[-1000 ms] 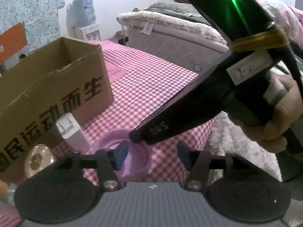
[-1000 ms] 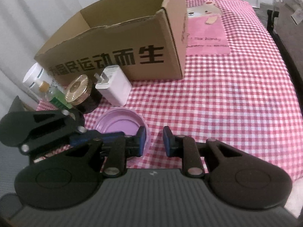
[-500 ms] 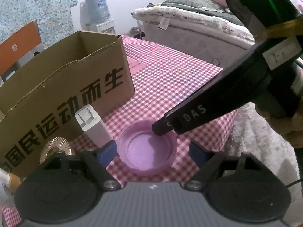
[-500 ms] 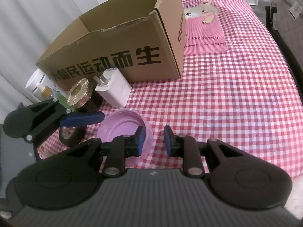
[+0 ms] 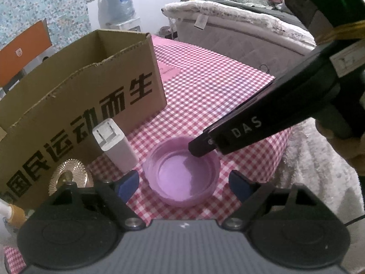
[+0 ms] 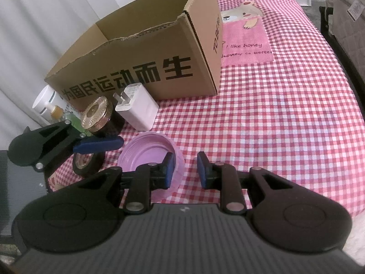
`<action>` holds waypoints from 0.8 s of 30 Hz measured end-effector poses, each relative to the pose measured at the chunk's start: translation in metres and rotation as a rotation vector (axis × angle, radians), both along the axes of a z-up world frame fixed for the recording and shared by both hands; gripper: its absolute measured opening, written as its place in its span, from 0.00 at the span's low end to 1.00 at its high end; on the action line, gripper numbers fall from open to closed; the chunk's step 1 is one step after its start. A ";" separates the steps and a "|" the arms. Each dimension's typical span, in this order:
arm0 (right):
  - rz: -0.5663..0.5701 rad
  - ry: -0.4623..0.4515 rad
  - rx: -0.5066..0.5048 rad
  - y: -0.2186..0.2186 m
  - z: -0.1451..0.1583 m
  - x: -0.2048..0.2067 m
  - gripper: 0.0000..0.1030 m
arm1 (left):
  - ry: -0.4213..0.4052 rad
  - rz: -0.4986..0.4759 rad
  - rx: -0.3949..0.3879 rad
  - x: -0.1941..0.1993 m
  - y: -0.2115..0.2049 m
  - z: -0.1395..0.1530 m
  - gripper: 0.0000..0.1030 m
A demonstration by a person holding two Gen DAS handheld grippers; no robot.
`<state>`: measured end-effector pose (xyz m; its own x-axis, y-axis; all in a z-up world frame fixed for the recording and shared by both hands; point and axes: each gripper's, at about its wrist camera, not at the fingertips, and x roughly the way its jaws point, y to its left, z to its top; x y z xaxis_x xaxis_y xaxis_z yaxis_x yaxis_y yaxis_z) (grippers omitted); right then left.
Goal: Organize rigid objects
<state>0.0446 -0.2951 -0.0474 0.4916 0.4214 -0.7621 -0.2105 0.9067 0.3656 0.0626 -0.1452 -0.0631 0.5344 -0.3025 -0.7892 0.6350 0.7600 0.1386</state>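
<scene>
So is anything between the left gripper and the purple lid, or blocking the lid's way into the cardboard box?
Nothing blocks the left gripper: its open jaws flank the purple lid. The right gripper, also open, has one finger over the lid's rim. Toward the cardboard box, the white charger stands against the near wall.

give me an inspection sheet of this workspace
surface: red-and-white checked tablecloth with a pink bear patch.
job's things: purple lid upturned near the edge; white charger, gold-topped jar, black tape roll; open cardboard box behind.
clutter: white tube and small bottles left of the box.
grippers: left tongs open around the lid; right tongs open, one finger over the lid's rim.
cables: nothing seen.
surroundings: mattress, water dispenser.
</scene>
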 end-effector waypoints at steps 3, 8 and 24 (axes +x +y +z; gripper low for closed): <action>-0.003 0.000 0.000 0.001 0.000 0.000 0.20 | 0.008 0.005 0.006 0.003 -0.002 -0.004 0.84; 0.003 0.003 -0.016 0.003 0.001 0.000 0.20 | 0.020 0.020 -0.012 0.009 -0.001 -0.007 0.83; 0.040 -0.023 -0.050 0.009 0.002 -0.003 0.17 | -0.016 0.007 -0.015 0.006 -0.010 -0.005 0.73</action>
